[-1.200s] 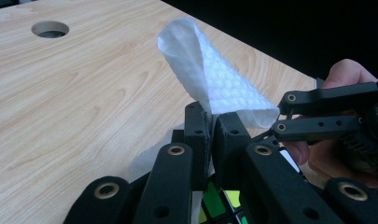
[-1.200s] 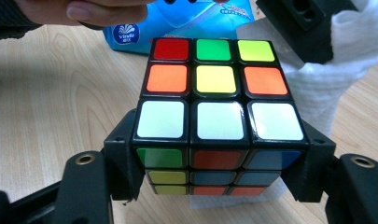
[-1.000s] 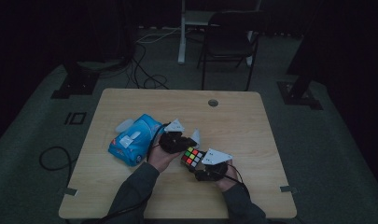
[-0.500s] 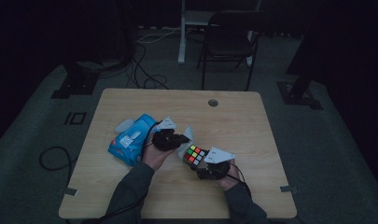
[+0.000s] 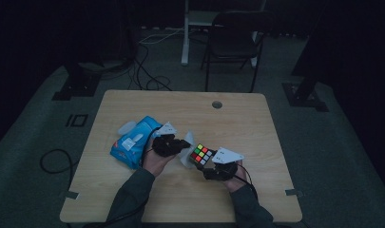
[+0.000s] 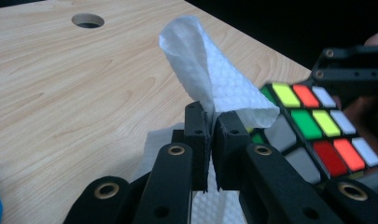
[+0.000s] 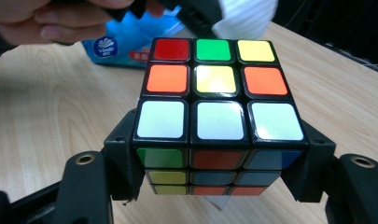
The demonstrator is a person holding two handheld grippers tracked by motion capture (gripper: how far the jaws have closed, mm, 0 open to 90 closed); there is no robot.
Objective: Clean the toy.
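Left gripper view, left claw [image 6: 210,128] pinching tissue [image 6: 210,70], high view, blue packet [image 5: 133,142]

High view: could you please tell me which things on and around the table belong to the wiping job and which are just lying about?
In use: puzzle cube, white tissue, left gripper, right gripper.
Lying about: blue tissue pack, chair, floor cables.

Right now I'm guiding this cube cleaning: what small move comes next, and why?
Probably bring the left tool across so its pinched white wipe rubs the cube's top face. The right tool clamps the cube steady, and the wipe hangs just beside it.
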